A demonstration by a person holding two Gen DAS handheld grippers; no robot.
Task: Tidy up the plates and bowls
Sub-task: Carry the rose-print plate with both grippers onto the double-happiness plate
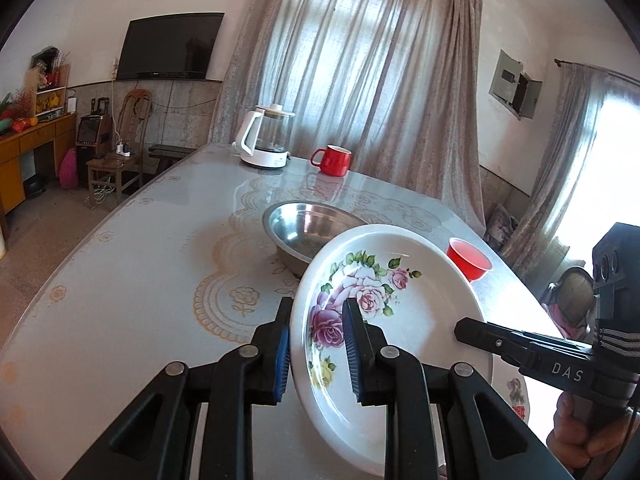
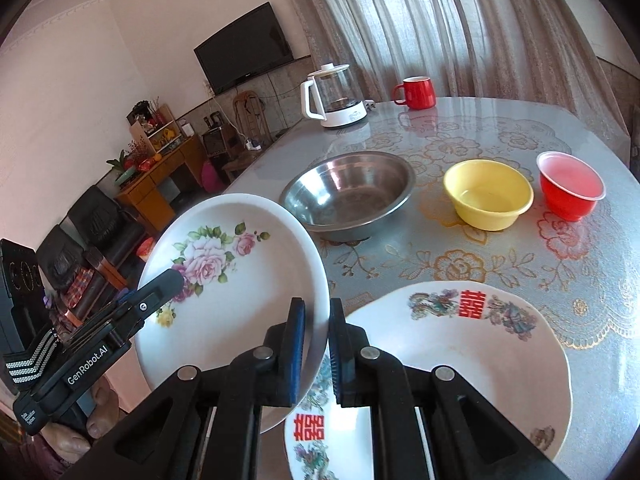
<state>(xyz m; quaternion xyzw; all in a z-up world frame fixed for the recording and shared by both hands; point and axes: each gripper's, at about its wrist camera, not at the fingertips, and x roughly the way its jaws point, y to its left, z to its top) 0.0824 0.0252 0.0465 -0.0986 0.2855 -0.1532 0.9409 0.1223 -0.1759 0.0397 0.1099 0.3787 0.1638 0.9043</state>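
**Rose plate held in the air by both grippers**

The rose plate (image 2: 224,292) is off the table (image 2: 500,264), tilted, with its face toward the cameras. The left gripper (image 1: 316,350) pinches its near rim, one finger behind the plate and one on the painted face, closed down to the thickness of the rim. The right gripper (image 2: 316,350) clamps the opposite rim the same way, its fingers nearly together with the edge of the plate between them. A hand (image 1: 580,428) shows under the right gripper in the left view.

Below and to the right lies the dragon plate (image 2: 460,360), flat on the table. Beyond it stand the steel bowl (image 2: 352,196), the yellow bowl (image 2: 488,196) and the red bowl (image 2: 570,186), all apart from one another. A kettle (image 2: 336,100) and a red mug (image 2: 416,92) sit at the far edge.

Judging by the layout, the rose plate is likely headed for the dragon plate, to be stacked.

Risks from here:
- Both grips sit on a thin, glazed rim. If the two hands drift apart or twist against each other, the rim may slip out of one pair of fingers and the plate would swing or fall.
- The plate hangs partly past the table's edge on the left, so a drop there could reach the floor.
- Set down tilted, its low rim may strike the dragon plate first and chip or skid.
- Its far rim is near the steel bowl, and a wide swing could knock it.
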